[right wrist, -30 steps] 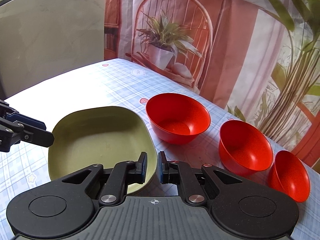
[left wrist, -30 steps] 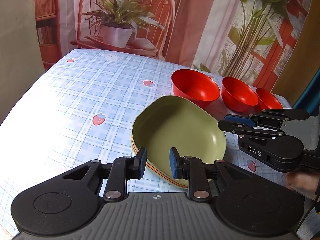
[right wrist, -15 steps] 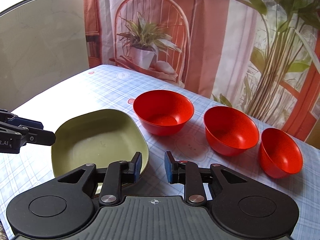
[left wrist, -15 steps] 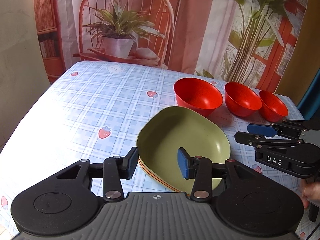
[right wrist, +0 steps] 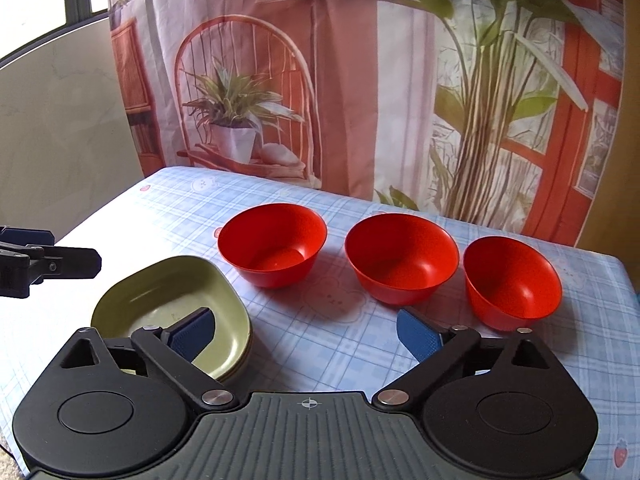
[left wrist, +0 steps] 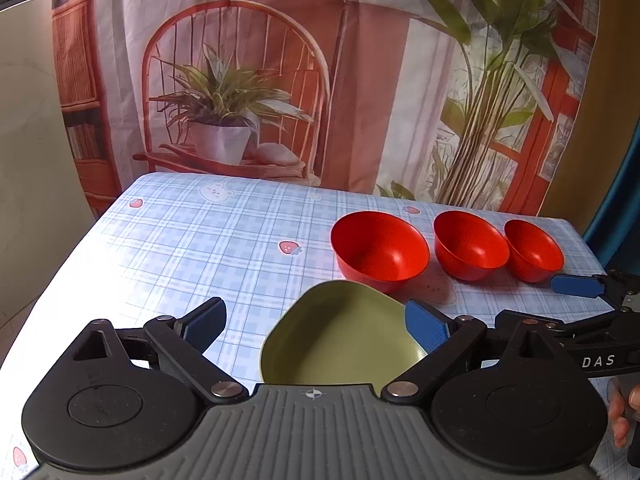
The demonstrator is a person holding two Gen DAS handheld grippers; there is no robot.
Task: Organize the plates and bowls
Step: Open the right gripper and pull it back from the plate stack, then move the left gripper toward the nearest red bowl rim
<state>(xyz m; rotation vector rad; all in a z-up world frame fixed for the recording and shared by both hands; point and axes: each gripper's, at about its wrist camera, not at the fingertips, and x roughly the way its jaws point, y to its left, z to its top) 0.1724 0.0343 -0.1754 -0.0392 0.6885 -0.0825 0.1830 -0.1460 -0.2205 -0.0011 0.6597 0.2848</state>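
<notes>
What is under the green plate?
The green plate sits on more plates stacked beneath it; only their edges peek out. How many there are is hidden. Below lies the checked tablecloth.

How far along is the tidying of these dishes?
Done: the green plates sit in one stack on the checked tablecloth. In hand: nothing; the left gripper and right gripper have just been opening, and both stand open and empty above the table. Left: the three red bowls, left bowl, middle bowl and right bowl, stand apart in a row, not yet nested.
</notes>
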